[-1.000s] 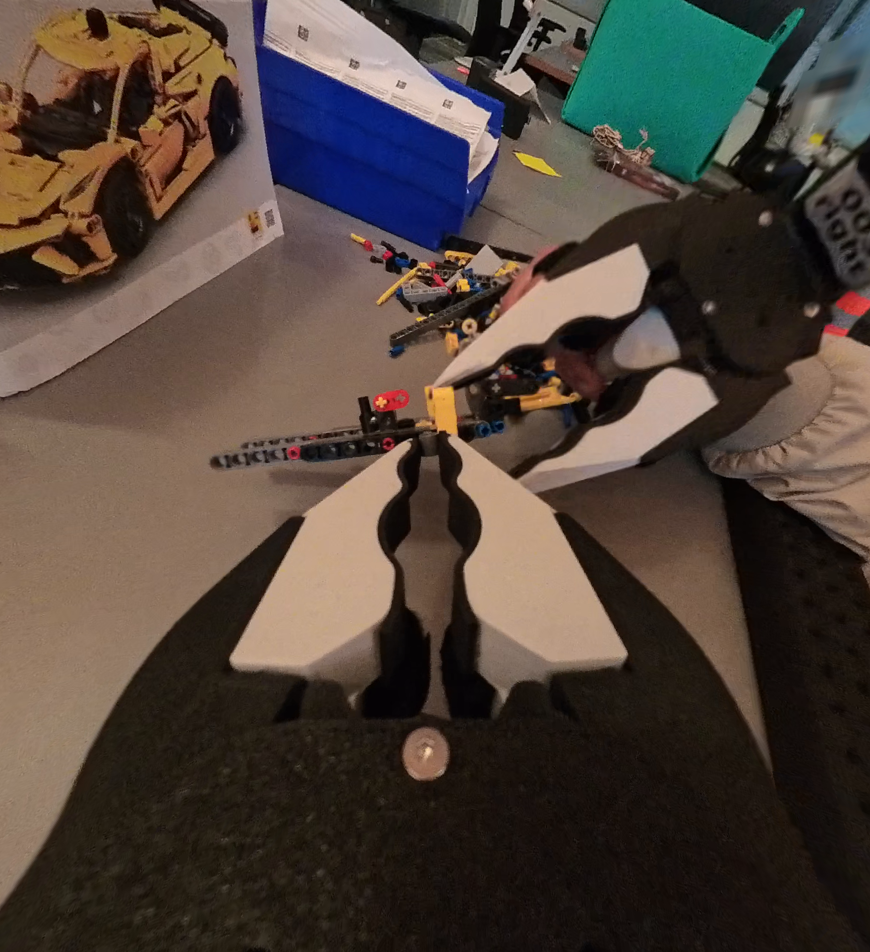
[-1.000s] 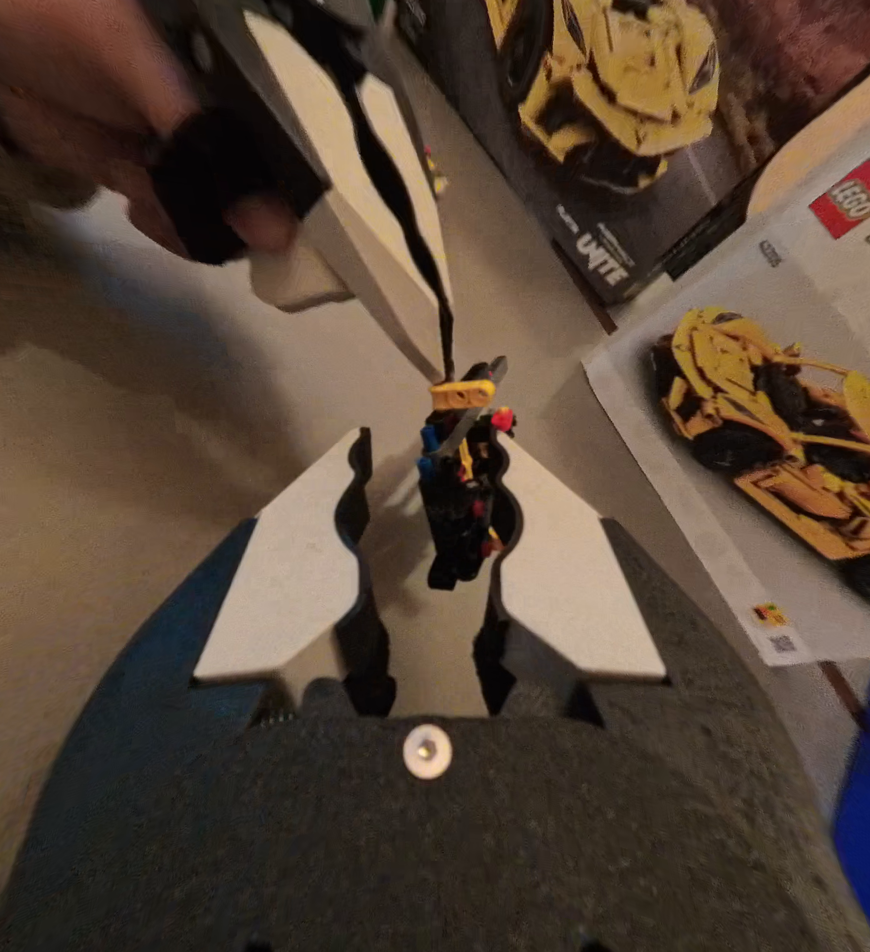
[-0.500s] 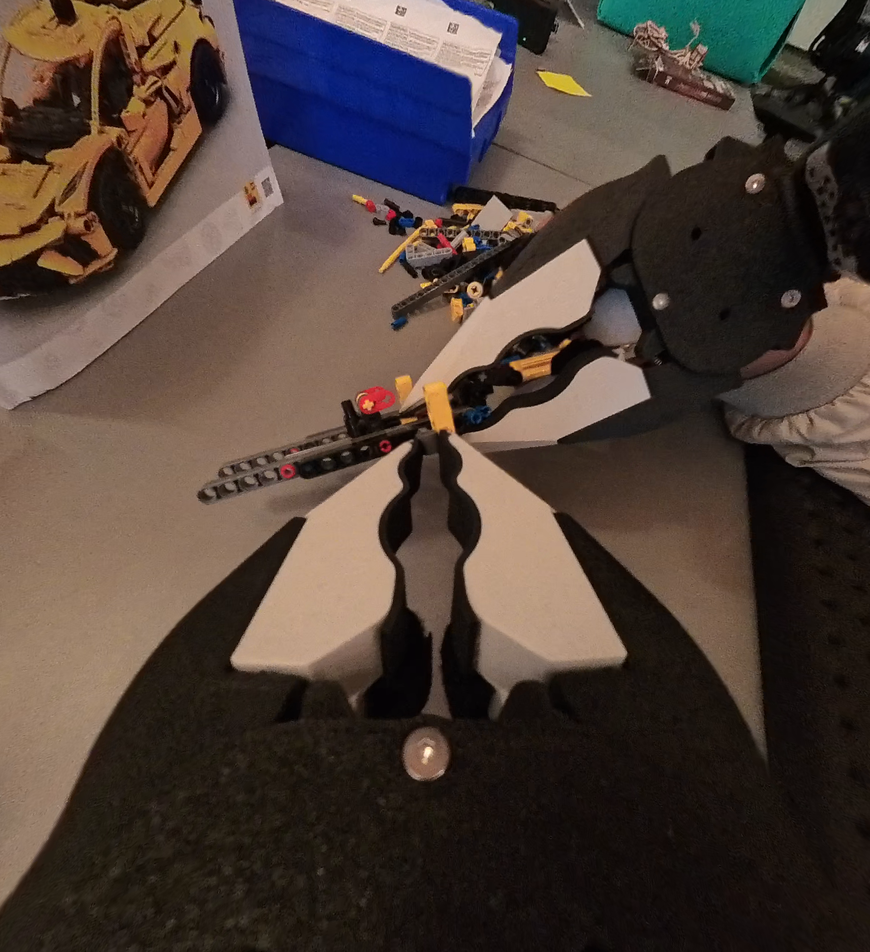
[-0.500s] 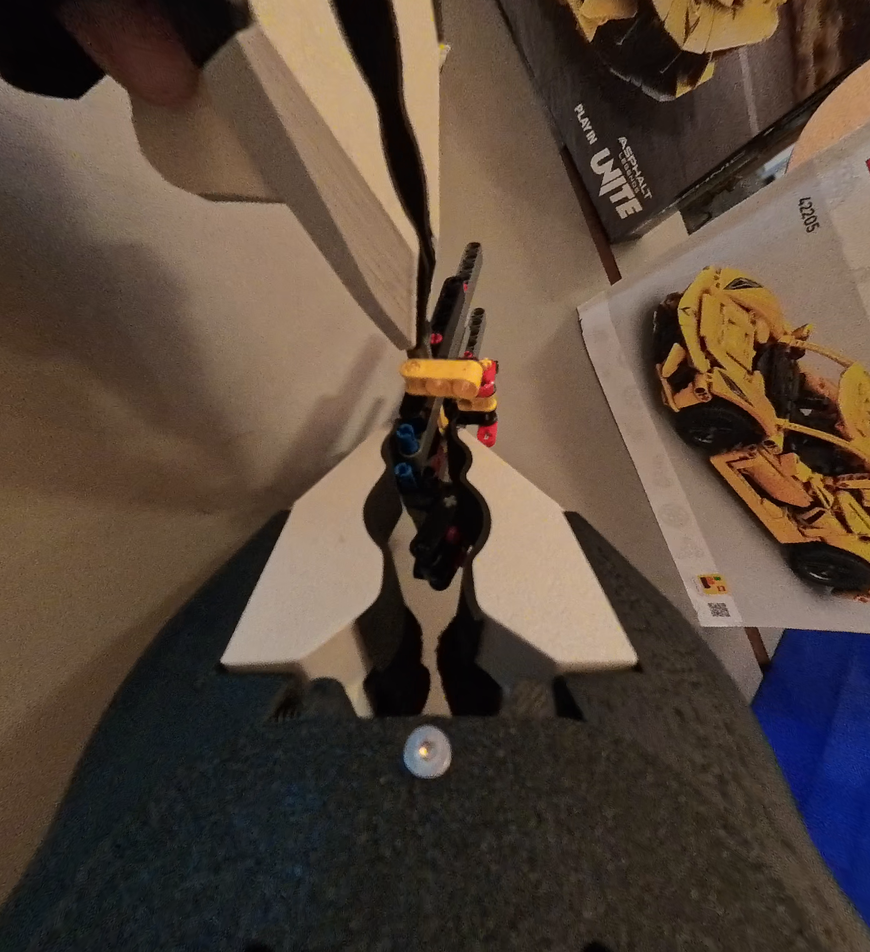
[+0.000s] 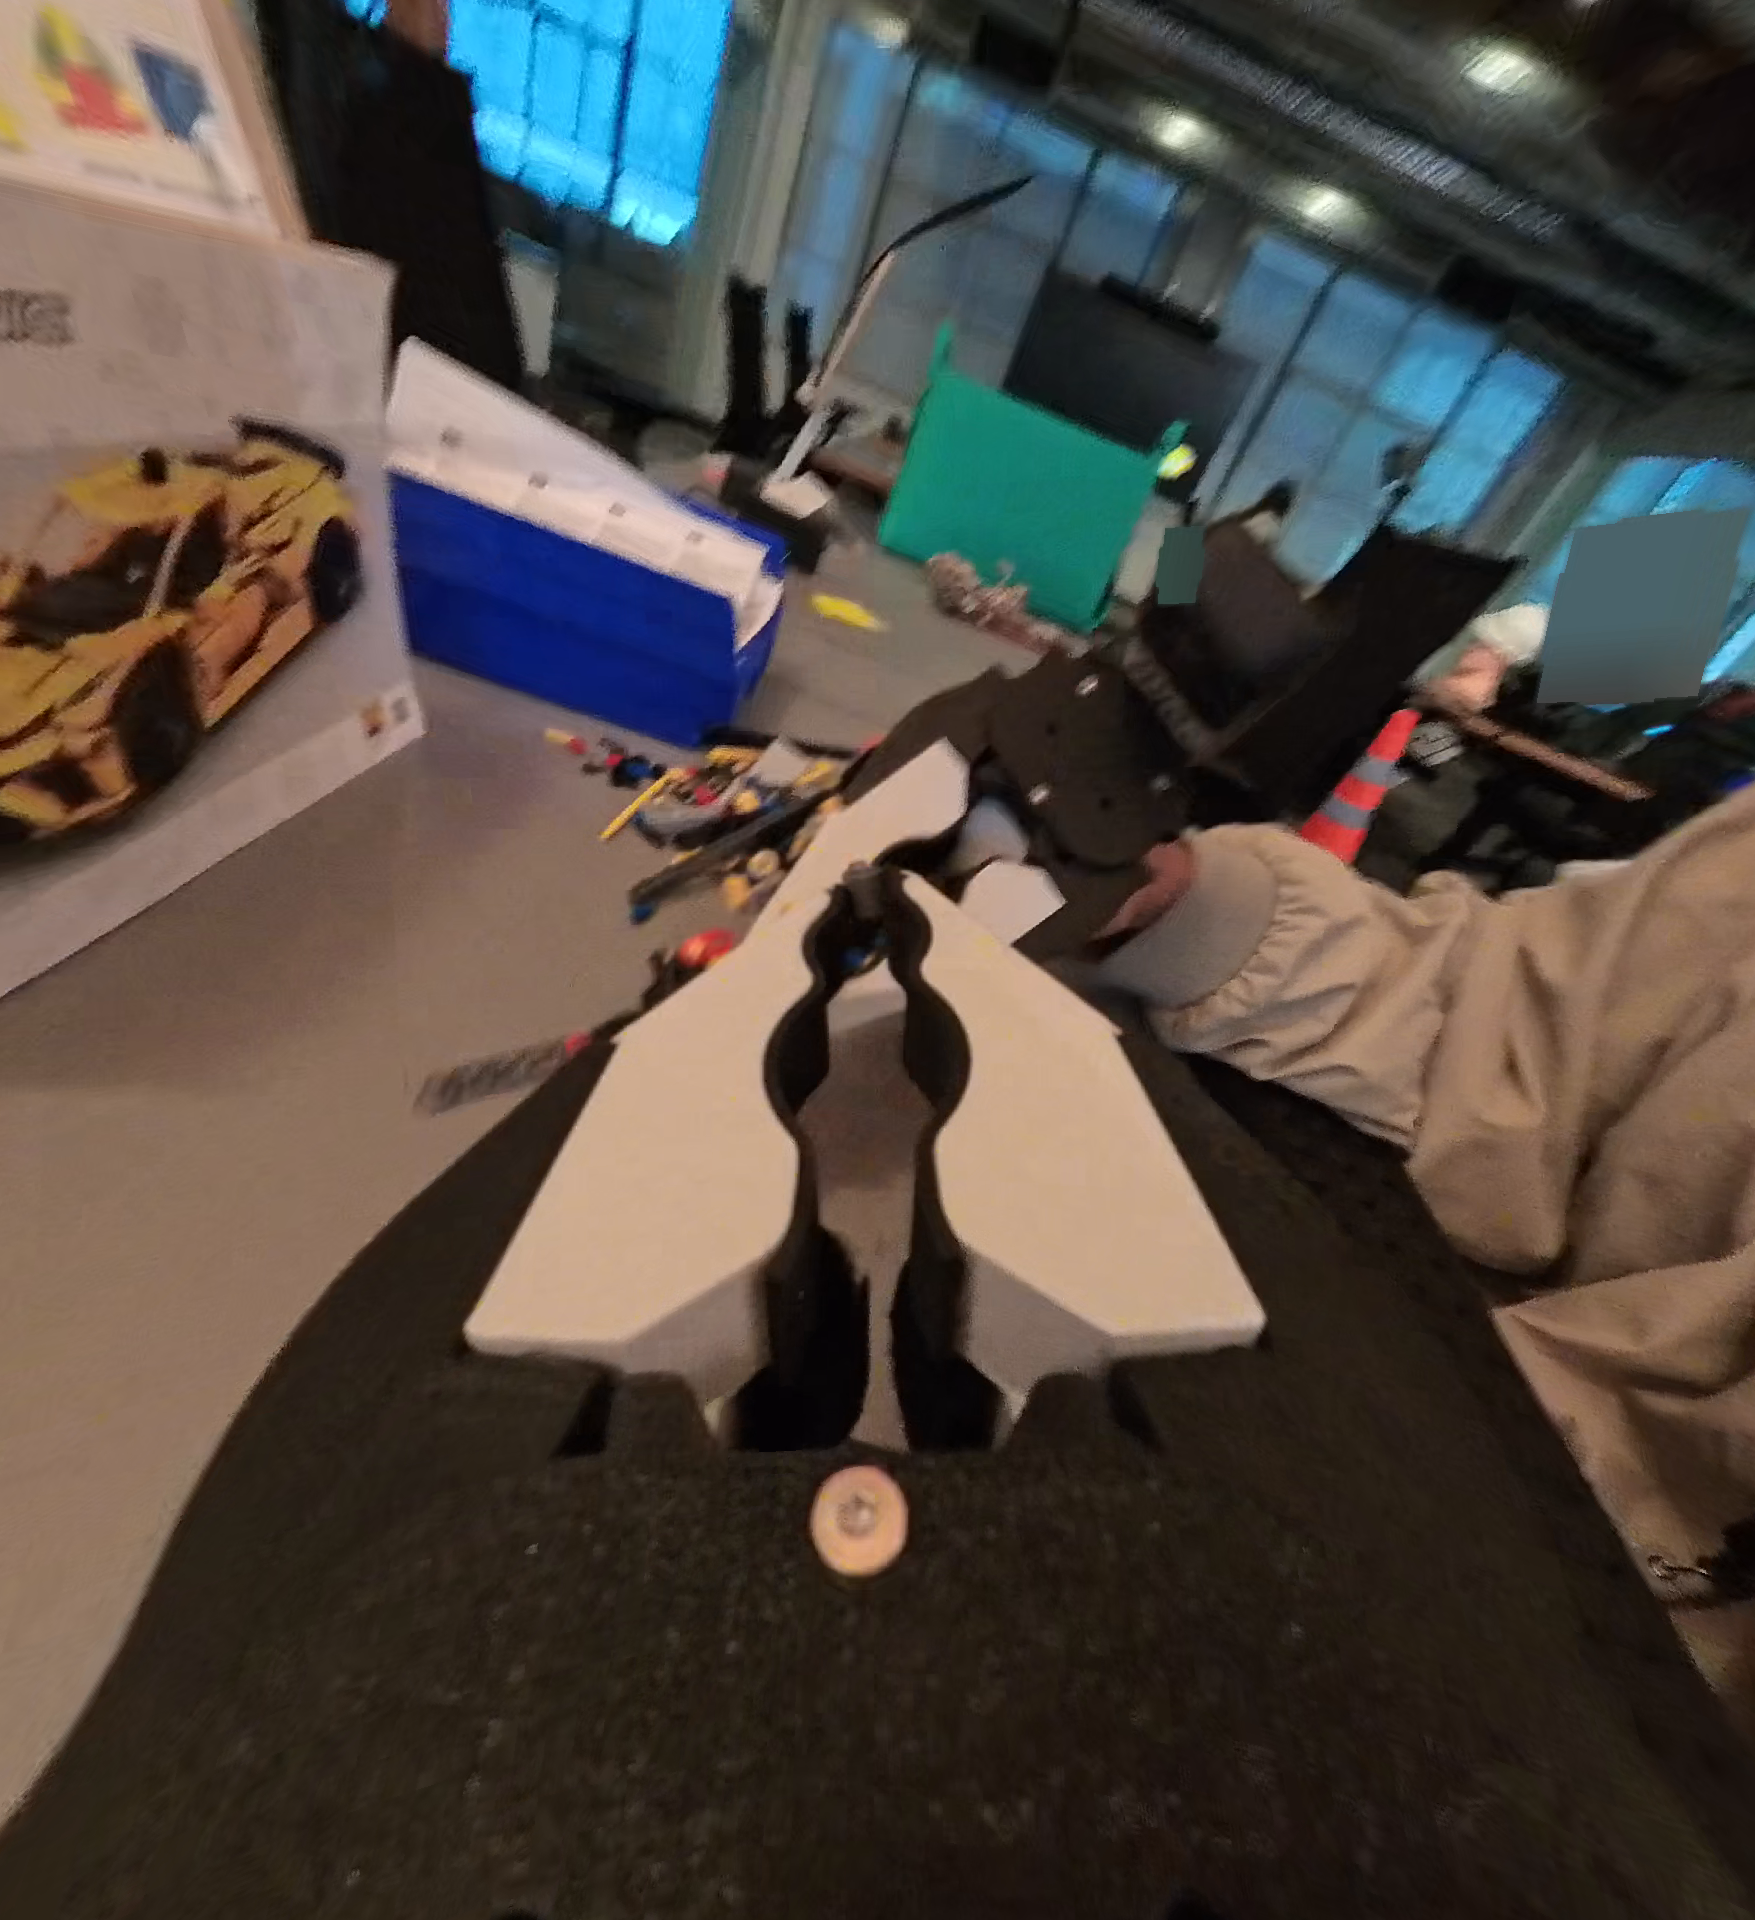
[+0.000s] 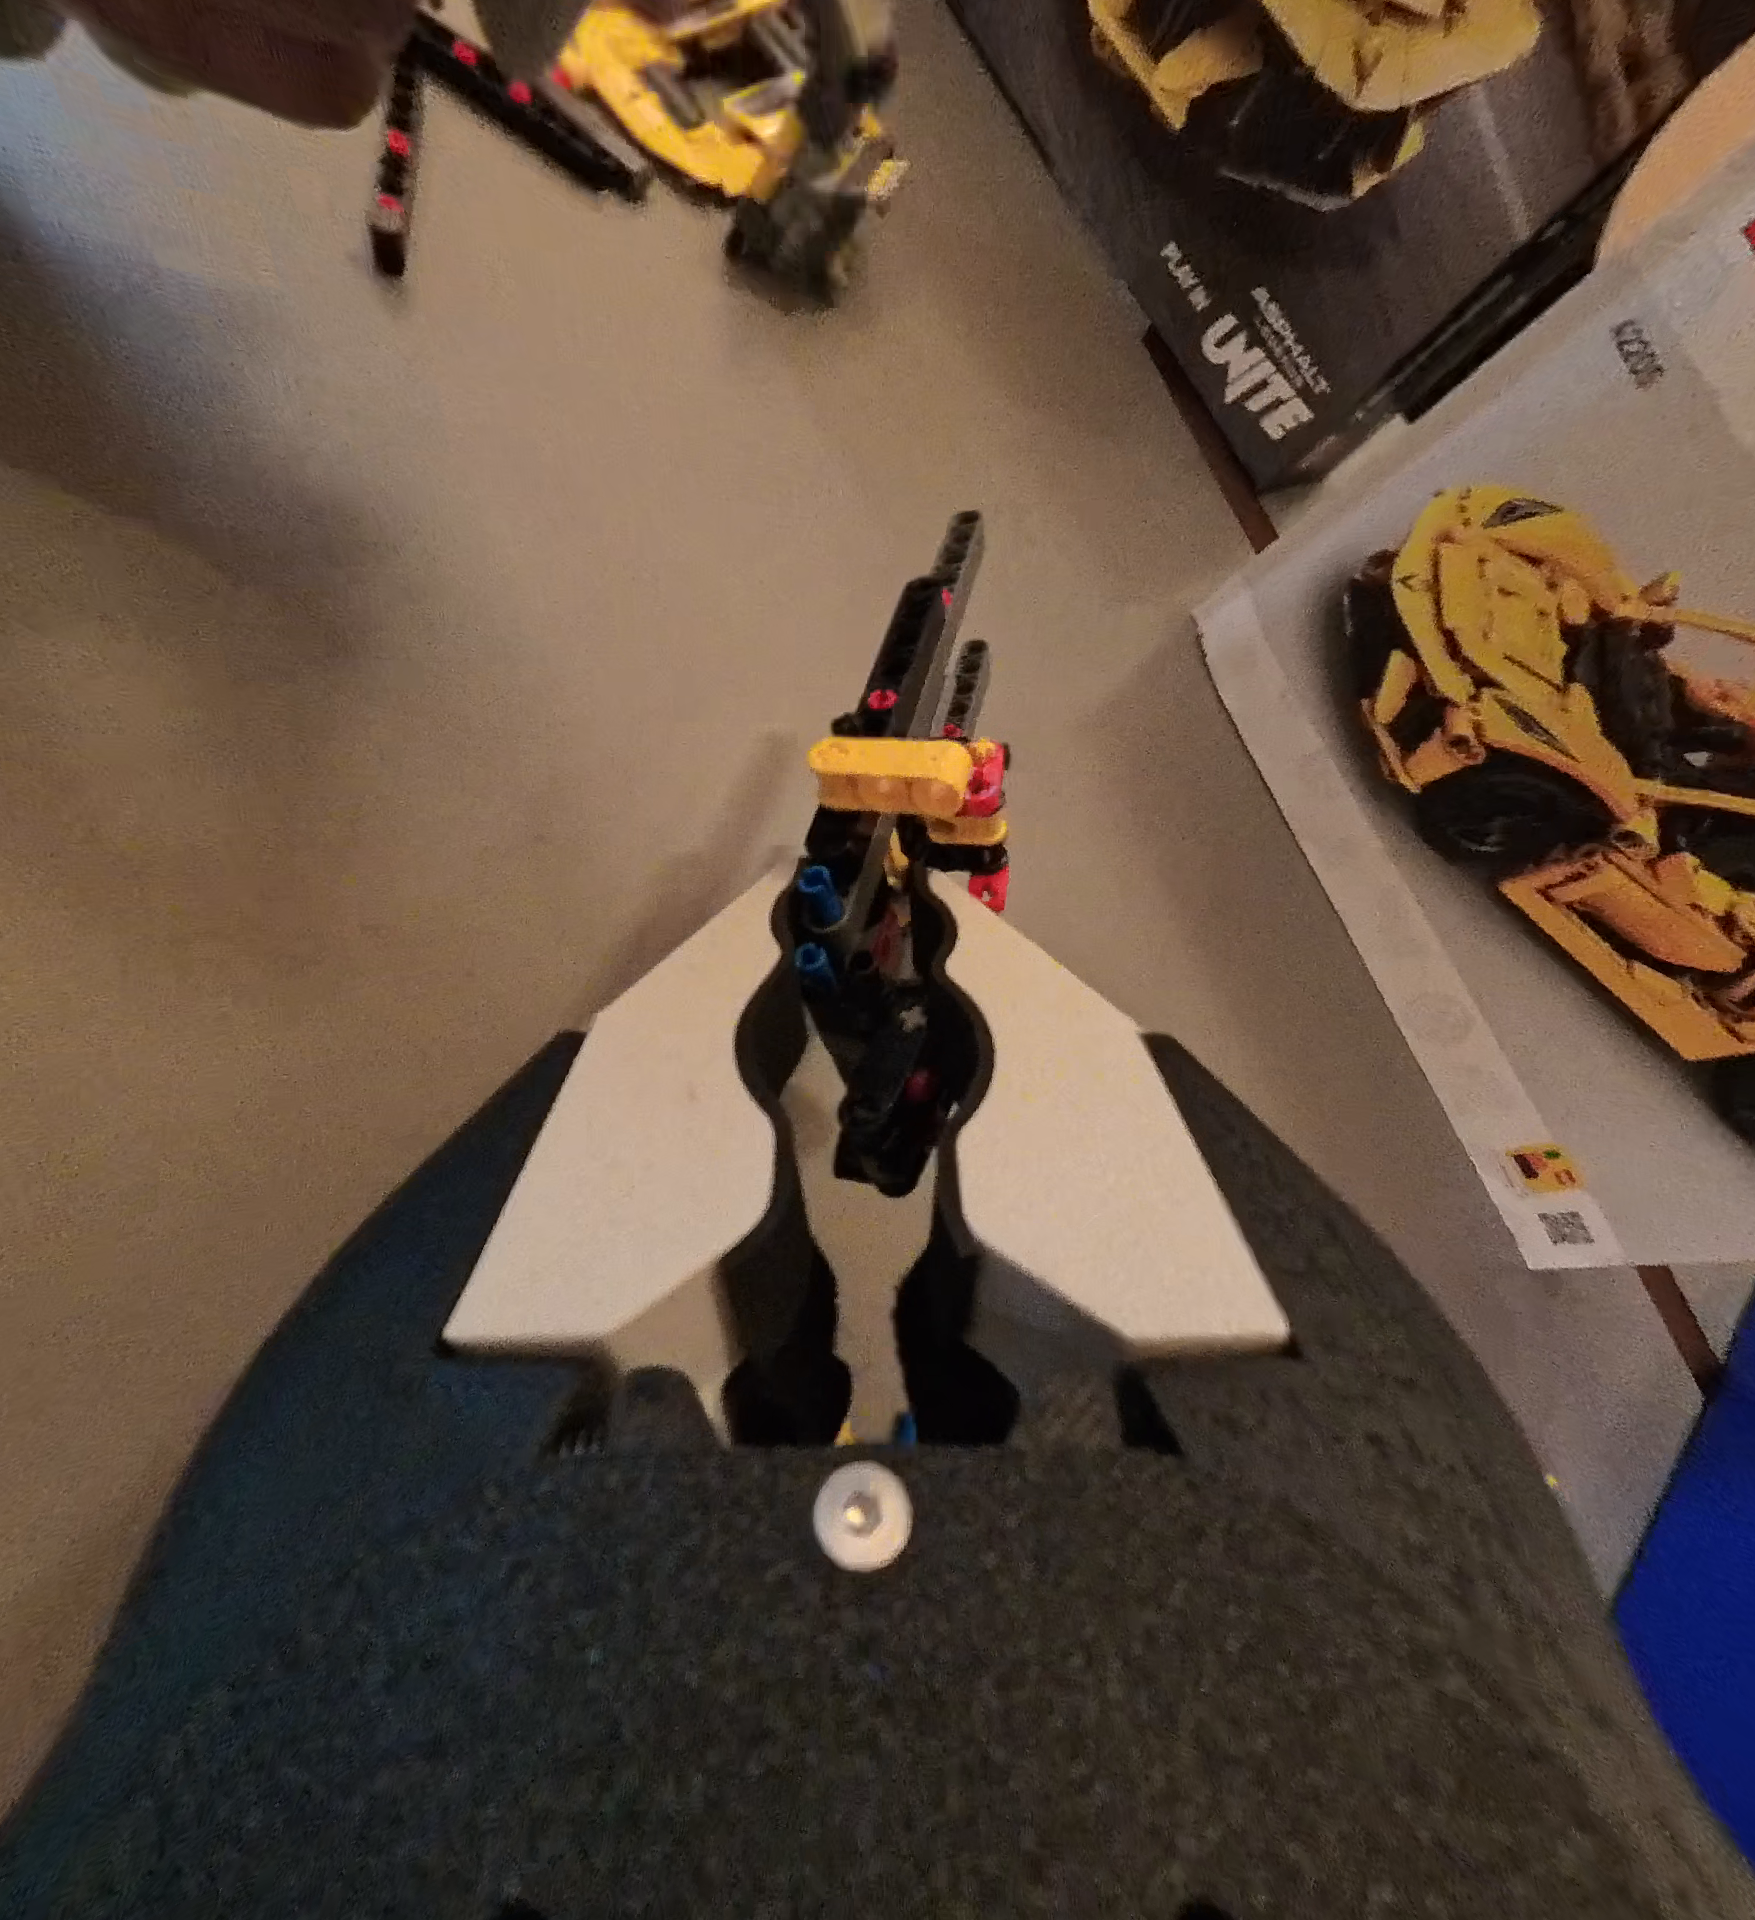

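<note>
My right claw [image 6: 862, 883] is clamped on a black brick assembly [image 6: 899, 904] with a yellow beam and blue pins, held above the grey table [image 6: 333, 727] with its long black beams poking out past the tips. My left claw [image 5: 868, 899] looks pinched nearly closed on some tiny dark piece at the tips, though it's too blurry to call. Loose bricks [image 5: 717, 800] sit just beyond, near the blue bin [image 5: 561, 613] and the booklet [image 6: 1538, 883].

Grey floor [image 5: 229, 1039] w/ loose bricks [image 5: 707, 790], booklet [image 6: 1475, 831]
</note>
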`<state>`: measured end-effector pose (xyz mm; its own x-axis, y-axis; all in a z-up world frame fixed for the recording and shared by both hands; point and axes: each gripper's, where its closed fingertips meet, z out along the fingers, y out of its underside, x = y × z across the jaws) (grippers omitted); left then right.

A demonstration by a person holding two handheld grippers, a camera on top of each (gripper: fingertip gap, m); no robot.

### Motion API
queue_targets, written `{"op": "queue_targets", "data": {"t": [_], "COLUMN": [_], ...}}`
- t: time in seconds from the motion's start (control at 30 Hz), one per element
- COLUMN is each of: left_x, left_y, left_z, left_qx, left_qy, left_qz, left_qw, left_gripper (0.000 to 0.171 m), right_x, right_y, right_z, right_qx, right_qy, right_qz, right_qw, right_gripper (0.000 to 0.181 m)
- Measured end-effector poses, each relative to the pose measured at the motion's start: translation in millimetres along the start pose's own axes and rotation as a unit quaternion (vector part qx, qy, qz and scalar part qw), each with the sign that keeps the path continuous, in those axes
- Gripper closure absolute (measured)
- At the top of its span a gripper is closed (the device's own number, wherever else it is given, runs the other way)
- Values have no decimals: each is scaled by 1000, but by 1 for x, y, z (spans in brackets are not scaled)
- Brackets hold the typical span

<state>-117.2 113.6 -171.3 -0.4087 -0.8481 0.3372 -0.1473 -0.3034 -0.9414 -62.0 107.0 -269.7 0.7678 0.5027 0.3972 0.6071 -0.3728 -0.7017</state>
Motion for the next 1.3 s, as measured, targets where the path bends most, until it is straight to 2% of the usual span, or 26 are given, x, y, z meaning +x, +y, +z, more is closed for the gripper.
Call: {"op": "queue_targets", "data": {"t": [0.07,0.13,0.2,0.27,0.37,0.47,0.53,0.57,0.6,0.67,0.77,0.87,0.93,1.0,1.07,1.17,1.2,1.23,1.3], "left_x": [8,18,25,27,-2,-11,-13,-17,-15,-3,14,28,37,44,46,30,16,1,-22], "left_y": [-11,-12,-11,-8,3,39,75,84,86,75,58,51,47,42,42,49,54,59,79], "left_z": [-1,0,4,7,6,2,-3,-4,-1,10,20,26,29,32,32,34,31,25,12], "left_qx": [35,45,52,48,-4,-113,-214,-236,-231,-177,-115,-90,-76,-61,-68,-107,-137,-169,-235], "left_qy": [26,44,48,30,-71,-58,-43,-49,-45,-21,-5,-7,-2,-3,-7,-59,-91,-123,-139], "left_qz": [-6,13,44,100,171,121,99,114,134,167,238,308,340,368,394,380,365,342,275], "left_qw": [999,998,997,993,983,984,971,964,963,970,964,947,937,928,917,917,916,916,922], "left_gripper": [166,166,166,166,165,166,165,165,165,165,165,165,165,165,165,164,157,145,140], "right_x": [-18,-31,-40,-48,-45,-41,-38,-38,-40,-39,-48,-49,-47,-44,-46,-38,-27,-8,43], "right_y": [6,10,9,8,2,6,8,5,-1,-22,-53,-65,-70,-72,-72,-61,-55,-45,8], "right_z": [6,11,12,8,-3,-9,-9,-10,-12,-19,-37,-52,-61,-67,-71,-65,-65,-65,-61], "right_qx": [-3,-8,1,8,46,50,48,56,71,122,193,220,232,243,231,214,210,205,121], "right_qy": [-33,-72,-110,-160,-195,-213,-216,-221,-232,-245,-317,-395,-439,-458,-476,-432,-409,-362,-180], "right_qz": [-4,12,42,76,116,144,152,158,164,187,234,305,341,352,364,338,343,358,350], "right_qw": [999,997,993,984,973,965,963,961,956,943,899,838,799,779,767,809,819,836,911], "right_gripper": [165,165,152,150,150,155,155,155,154,153,153,152,159,172,174,175,175,175,175]}}
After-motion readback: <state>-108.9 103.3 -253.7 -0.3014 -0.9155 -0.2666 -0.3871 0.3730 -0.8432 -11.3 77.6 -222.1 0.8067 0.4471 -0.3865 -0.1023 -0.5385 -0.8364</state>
